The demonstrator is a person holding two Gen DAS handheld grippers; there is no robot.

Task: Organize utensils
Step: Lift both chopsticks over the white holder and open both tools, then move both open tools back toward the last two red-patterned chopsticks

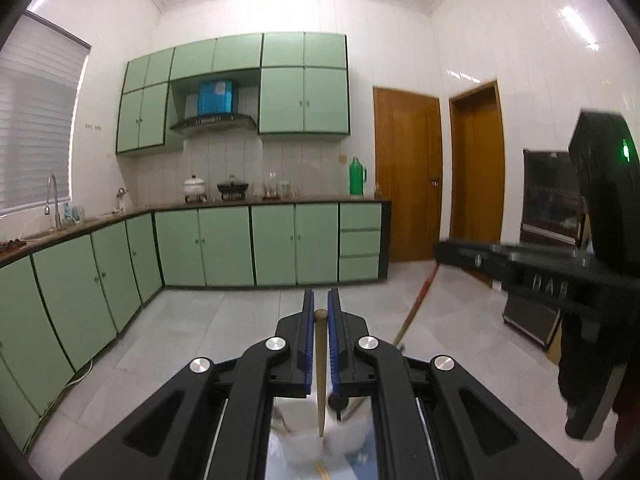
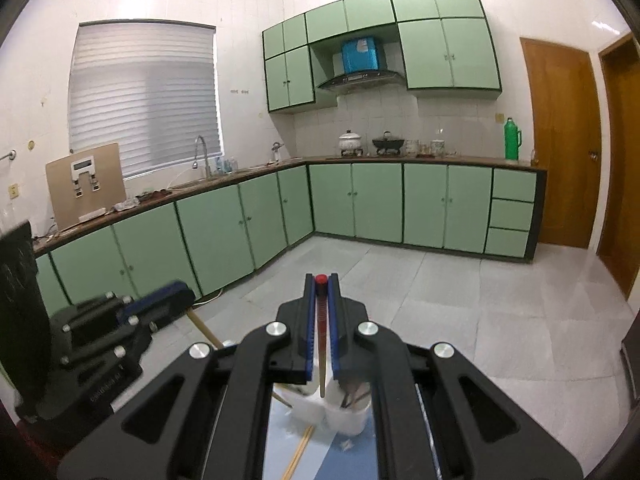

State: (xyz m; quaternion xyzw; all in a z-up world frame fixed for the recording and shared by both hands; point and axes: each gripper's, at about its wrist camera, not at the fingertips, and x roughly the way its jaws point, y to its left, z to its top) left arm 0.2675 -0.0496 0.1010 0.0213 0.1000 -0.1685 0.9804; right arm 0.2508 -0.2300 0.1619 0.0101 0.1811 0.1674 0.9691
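Chopstick (image 1: 320, 360) pinched in my left gripper (image 1: 319, 312) | red-capped chopstick (image 2: 320, 320) clamped in my right gripper (image 2: 320, 284) | step: both carried above the white cups (image 2: 348, 420), lower centre | next, I judge: lower tips in, release.

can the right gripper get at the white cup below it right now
Probably not to grasp it: the right gripper is shut on a red-tipped chopstick. The white cup sits just beneath, nothing between.
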